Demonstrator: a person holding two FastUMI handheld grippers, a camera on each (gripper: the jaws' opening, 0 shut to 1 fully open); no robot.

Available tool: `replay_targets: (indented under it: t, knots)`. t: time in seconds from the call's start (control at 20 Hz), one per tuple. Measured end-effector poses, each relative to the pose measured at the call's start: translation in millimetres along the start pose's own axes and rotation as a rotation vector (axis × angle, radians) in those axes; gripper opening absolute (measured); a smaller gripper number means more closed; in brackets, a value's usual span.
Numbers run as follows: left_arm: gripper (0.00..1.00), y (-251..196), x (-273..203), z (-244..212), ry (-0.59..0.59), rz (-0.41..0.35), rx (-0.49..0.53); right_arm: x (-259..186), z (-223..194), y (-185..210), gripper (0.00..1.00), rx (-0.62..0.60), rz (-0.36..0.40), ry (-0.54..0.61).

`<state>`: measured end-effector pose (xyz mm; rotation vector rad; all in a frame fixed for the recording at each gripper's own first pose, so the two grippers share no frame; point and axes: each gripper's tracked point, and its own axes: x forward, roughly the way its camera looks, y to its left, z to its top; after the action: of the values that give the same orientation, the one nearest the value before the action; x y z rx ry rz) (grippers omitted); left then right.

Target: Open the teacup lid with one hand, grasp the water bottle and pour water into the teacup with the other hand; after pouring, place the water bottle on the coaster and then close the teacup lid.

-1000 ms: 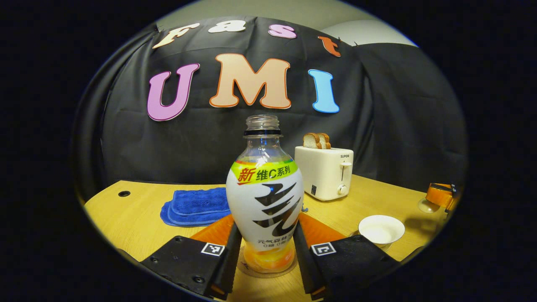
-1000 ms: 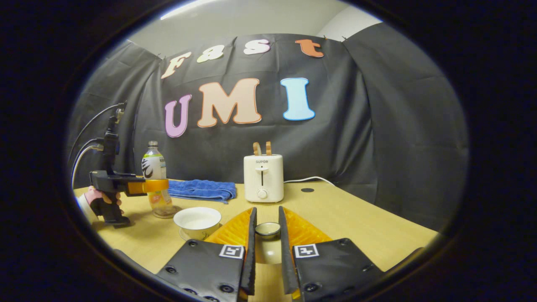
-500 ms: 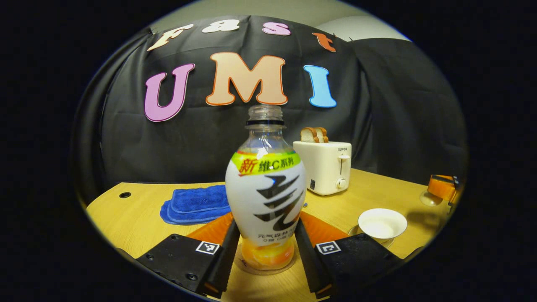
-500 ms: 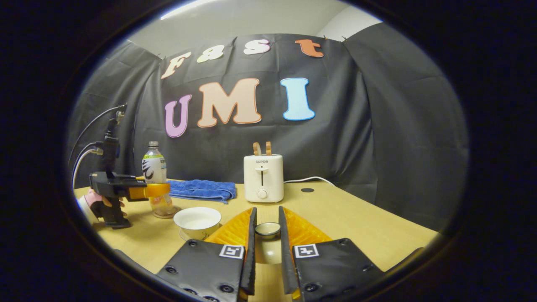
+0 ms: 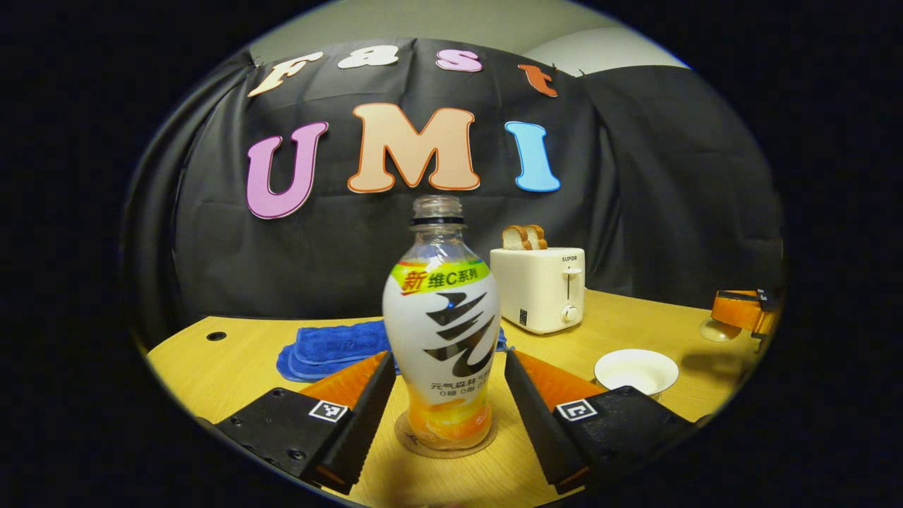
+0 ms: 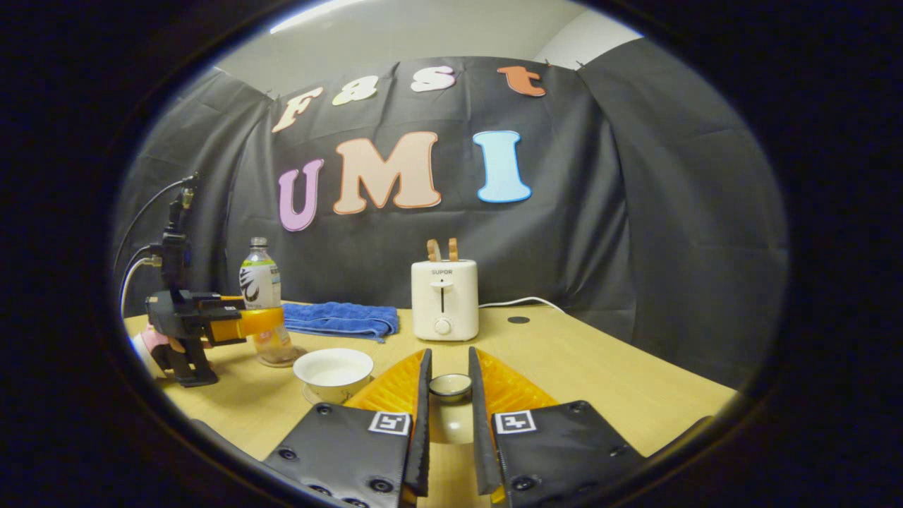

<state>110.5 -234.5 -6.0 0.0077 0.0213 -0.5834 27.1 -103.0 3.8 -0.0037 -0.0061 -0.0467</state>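
Observation:
The water bottle (image 5: 443, 331), uncapped with a white and green label, stands upright on a round coaster (image 5: 408, 437). My left gripper (image 5: 447, 360) is open, its fingers on either side of the bottle and apart from it. The white teacup (image 5: 635, 368) sits uncovered on its saucer to the right. In the right gripper view my right gripper (image 6: 449, 363) is shut on the small teacup lid (image 6: 450, 385), held low over the table. The teacup (image 6: 333, 367) lies to its left, with the bottle (image 6: 259, 283) and the left gripper (image 6: 243, 323) beyond.
A cream toaster (image 6: 444, 296) with bread slices stands at the back of the wooden table (image 6: 600, 367). A folded blue towel (image 6: 340, 319) lies behind the bottle. A cable runs from the toaster along the table's back edge. A hand (image 6: 152, 339) holds the left gripper.
My left gripper has opened and let go of the bottle, which now stands on the coaster, and it has drawn back a little. The right gripper with the lid has stayed put.

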Motion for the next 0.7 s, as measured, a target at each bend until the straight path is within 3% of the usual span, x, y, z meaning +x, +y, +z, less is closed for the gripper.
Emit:
replay_targets:
  t: [0.4, 0.7]
  knots:
    - [0.92, 6, -36, 5, -0.036, 0.018, -0.016, 8, -1, 26, 0.29, 0.0, 0.068, 0.003]
    - [0.91, 32, -65, 3, -0.036, 0.106, -0.015, 22, -3, 64, 0.29, 0.003, 0.149, 0.004]
